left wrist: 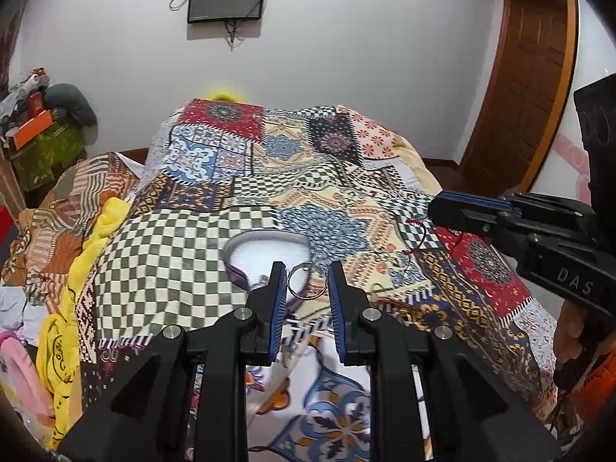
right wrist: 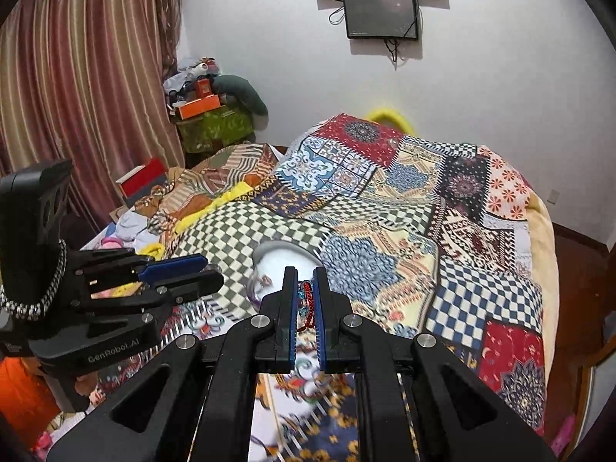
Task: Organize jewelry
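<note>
A round white tray with a purple rim (left wrist: 265, 236) lies on the patchwork bedspread; it also shows in the right wrist view (right wrist: 285, 256). My left gripper (left wrist: 307, 283) is shut on a silver bangle (left wrist: 307, 283), holding it just above the tray's near edge. My right gripper (right wrist: 306, 292) is shut on a red braided cord bracelet (right wrist: 307, 296). In the left wrist view the right gripper (left wrist: 435, 211) is at the right, with the red cord (left wrist: 419, 236) dangling from its tip above the bedspread.
The patchwork bedspread (left wrist: 184, 254) covers the bed. Yellow cloth (left wrist: 92, 254) and clothes lie along its left side. A cluttered green box (right wrist: 215, 127) stands by the curtain. A wooden door (left wrist: 527, 88) is at the right, and screens hang on the wall (right wrist: 381, 13).
</note>
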Action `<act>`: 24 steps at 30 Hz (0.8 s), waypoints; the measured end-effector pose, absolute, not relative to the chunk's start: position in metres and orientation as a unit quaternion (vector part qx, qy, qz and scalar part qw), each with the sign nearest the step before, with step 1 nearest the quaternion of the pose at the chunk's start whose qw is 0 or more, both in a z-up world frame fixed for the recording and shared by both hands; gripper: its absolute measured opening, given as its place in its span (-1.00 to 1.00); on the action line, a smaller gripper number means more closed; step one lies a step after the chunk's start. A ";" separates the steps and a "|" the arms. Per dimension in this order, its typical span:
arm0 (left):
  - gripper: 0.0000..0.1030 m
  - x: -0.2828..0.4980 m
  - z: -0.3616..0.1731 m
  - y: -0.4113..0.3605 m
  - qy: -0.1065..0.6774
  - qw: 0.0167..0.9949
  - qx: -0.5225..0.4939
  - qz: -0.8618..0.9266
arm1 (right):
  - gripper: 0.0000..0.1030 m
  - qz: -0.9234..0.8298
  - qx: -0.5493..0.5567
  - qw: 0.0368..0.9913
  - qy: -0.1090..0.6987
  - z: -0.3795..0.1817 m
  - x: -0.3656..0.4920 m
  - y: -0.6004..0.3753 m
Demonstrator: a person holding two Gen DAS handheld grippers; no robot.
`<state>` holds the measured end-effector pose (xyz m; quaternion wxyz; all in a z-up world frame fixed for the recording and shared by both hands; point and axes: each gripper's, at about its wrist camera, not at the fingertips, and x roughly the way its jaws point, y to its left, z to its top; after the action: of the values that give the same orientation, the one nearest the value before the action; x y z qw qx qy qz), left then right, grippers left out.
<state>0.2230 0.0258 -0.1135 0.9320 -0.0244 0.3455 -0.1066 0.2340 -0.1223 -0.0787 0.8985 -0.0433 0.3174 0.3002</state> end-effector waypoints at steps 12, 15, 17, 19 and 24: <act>-0.60 0.256 -0.127 0.057 0.353 0.931 -0.044 -0.086 | -0.87 0.313 -0.051 0.888 0.333 -0.087 0.269 -0.082; -0.60 0.267 -0.136 0.059 0.360 0.928 -0.048 -0.085 | -0.87 0.314 -0.054 0.884 0.342 -0.092 0.280 -0.072; -0.60 0.275 -0.143 0.060 0.367 0.925 -0.050 -0.085 | -0.87 0.317 -0.052 0.878 0.354 -0.098 0.289 -0.067; -0.60 0.283 -0.150 0.061 0.375 0.922 -0.054 -0.085 | -0.87 0.319 -0.048 0.872 0.367 -0.103 0.298 -0.064; -0.60 0.304 -0.166 0.063 0.400 0.910 -0.065 -0.089 | -0.87 0.322 -0.041 0.853 0.408 -0.119 0.318 -0.056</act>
<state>0.3037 0.0634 -0.1658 0.9100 -0.0653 0.3996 -0.0893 0.3177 -0.0561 -0.1193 0.8534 -0.0408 0.4078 0.3220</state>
